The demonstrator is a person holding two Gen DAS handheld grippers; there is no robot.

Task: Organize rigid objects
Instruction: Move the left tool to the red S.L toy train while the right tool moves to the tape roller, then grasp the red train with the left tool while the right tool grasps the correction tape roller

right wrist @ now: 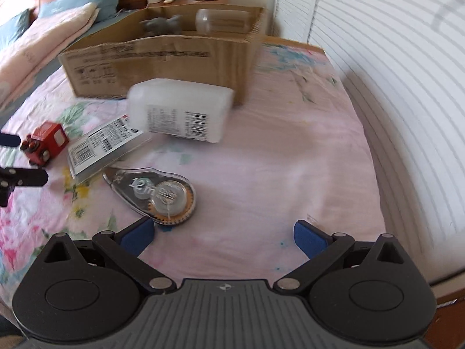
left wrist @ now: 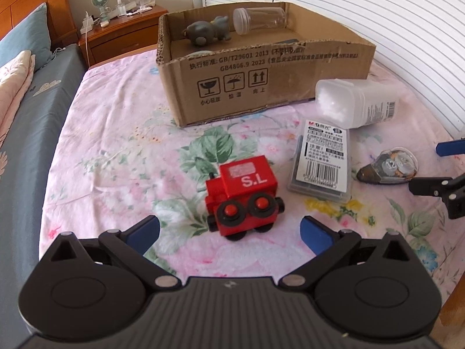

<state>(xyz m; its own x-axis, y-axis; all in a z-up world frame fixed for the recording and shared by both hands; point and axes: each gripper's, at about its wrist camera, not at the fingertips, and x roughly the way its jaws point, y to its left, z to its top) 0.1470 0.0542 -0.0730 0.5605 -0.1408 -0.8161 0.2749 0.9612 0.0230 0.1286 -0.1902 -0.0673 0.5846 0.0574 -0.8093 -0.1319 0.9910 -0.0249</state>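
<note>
A red toy train car [left wrist: 243, 196] marked "S.L" lies on its side on the floral sheet, just ahead of my open left gripper [left wrist: 231, 234], untouched. To its right lie a flat plastic case [left wrist: 322, 163], a white plastic container [left wrist: 354, 103] and a clear correction tape dispenser [left wrist: 388, 168]. A cardboard box [left wrist: 261, 72] behind them holds a grey animal figure [left wrist: 207, 30] and a clear jar [left wrist: 260, 20]. My right gripper [right wrist: 223, 237] is open over bare sheet, with the tape dispenser [right wrist: 154, 195] near its left finger. The train car [right wrist: 43, 145] shows far left.
The bed's edge and white slatted doors [left wrist: 377, 14] run along the right. A blue pillow [left wrist: 26, 37] and a wooden nightstand [left wrist: 122, 29] with a small fan sit at the far left. The right gripper's fingers [left wrist: 430, 186] show at the left wrist view's right edge.
</note>
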